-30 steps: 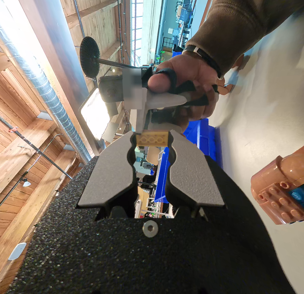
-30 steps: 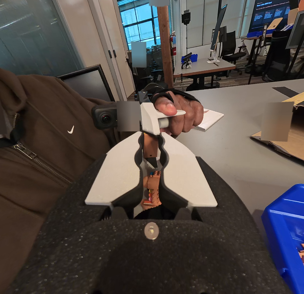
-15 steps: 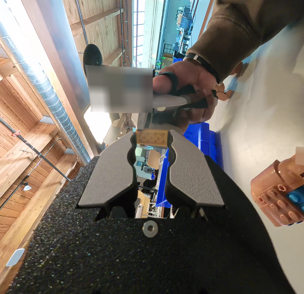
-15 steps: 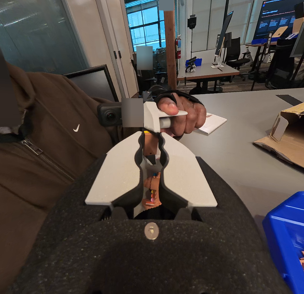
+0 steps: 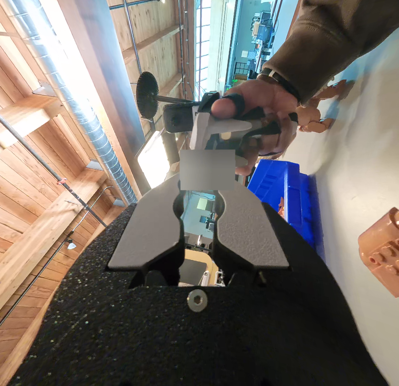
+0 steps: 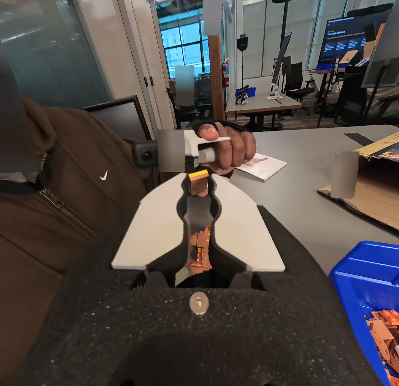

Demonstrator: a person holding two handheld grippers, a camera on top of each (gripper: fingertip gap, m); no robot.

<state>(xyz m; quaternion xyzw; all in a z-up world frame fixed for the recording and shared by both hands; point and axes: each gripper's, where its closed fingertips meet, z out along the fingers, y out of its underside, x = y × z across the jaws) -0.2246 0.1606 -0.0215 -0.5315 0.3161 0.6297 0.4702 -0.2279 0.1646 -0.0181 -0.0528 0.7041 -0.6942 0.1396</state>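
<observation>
The right hand-held gripper (image 6: 199,186) is clamped on a small brown brick with a yellow top (image 6: 198,182), held upright at its tips. The left hand-held gripper (image 5: 199,194) points at it; a gray patch hides its tips, so I cannot tell its grip. A blue bin (image 6: 364,282) sits on the counter (image 6: 302,202) nearby.

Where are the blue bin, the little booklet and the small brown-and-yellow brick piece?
blue bin (image 6: 354,282), right wrist view, on its near rim.
booklet (image 6: 262,167), right wrist view, middle of its cover.
brown-and-yellow brick piece (image 6: 198,184), right wrist view, on its brown face, between the tong tips.
</observation>
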